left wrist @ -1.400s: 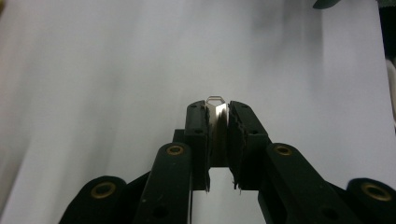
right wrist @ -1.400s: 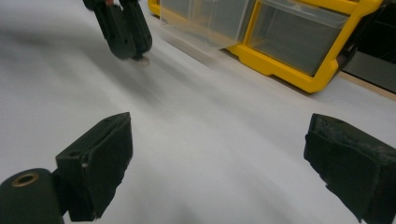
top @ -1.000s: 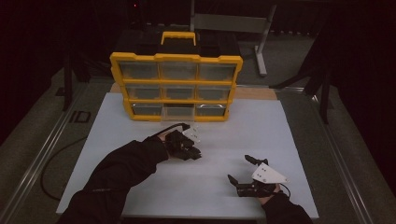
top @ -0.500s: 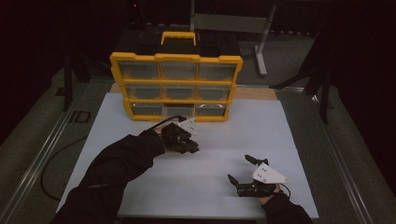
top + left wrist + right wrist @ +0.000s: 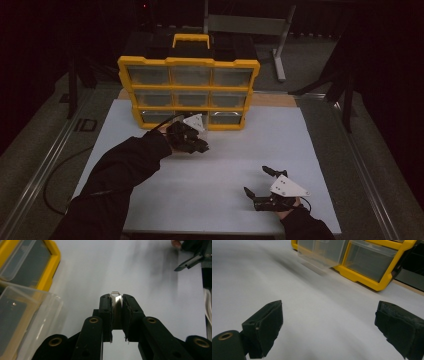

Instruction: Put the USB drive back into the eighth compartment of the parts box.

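Note:
My left gripper (image 5: 202,146) hovers over the white table sheet just in front of the yellow drawer organizer (image 5: 189,90). In the left gripper view its jaws (image 5: 116,297) are shut on a small, thin silvery metal piece (image 5: 115,299) whose looped tip sticks out past the pads. A clear drawer (image 5: 27,322) stands pulled out of the organizer's bottom row, close beside that gripper. My right gripper (image 5: 257,181) rests on the sheet near the front right, jaws wide open and nothing between them (image 5: 329,322).
The organizer (image 5: 372,277) has three rows of clear drawers and a yellow handle on top. The pulled-out drawer (image 5: 322,252) juts toward me. The white sheet (image 5: 225,165) covers the table; a metal stand (image 5: 280,55) rises behind it.
My left gripper has risen and moved away from me toward the organizer's bottom row, still shut on the metal piece. The right gripper has stayed where it was.

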Demonstrator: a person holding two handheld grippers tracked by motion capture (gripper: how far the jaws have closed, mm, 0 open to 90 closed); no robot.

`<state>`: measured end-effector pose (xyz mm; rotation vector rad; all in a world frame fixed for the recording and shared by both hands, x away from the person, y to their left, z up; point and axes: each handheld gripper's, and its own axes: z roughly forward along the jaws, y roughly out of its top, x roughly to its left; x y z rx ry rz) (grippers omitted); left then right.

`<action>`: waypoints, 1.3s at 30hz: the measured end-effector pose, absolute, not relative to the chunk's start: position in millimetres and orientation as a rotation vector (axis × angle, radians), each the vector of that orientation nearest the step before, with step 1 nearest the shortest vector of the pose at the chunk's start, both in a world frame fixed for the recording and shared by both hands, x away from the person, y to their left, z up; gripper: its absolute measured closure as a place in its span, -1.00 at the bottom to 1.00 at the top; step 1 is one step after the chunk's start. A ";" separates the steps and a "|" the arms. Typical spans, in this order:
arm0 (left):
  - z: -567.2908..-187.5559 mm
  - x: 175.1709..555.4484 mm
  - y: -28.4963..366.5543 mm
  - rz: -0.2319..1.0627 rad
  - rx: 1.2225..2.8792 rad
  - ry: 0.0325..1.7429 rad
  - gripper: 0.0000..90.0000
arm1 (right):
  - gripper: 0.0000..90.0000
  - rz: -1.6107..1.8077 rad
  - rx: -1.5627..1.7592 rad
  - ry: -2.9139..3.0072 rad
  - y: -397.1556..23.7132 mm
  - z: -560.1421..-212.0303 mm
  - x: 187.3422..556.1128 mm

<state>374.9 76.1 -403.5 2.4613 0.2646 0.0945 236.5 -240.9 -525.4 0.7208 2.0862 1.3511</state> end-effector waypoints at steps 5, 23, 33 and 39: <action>-398.7 383.0 82.1 0.117 2.462 0.296 0.77 | -0.82 1.350 0.721 2.089 -240.6 -525.8 236.8; -390.6 410.6 102.5 0.186 2.418 0.449 0.77 | -0.82 1.346 0.723 2.093 -240.1 -526.3 236.6; -390.5 421.0 109.6 0.228 2.398 0.521 0.77 | -0.82 1.353 0.718 2.086 -240.3 -525.4 236.3; -392.6 428.3 113.3 0.265 2.395 0.587 0.77 | -0.82 1.354 0.718 2.087 -240.2 -525.5 236.4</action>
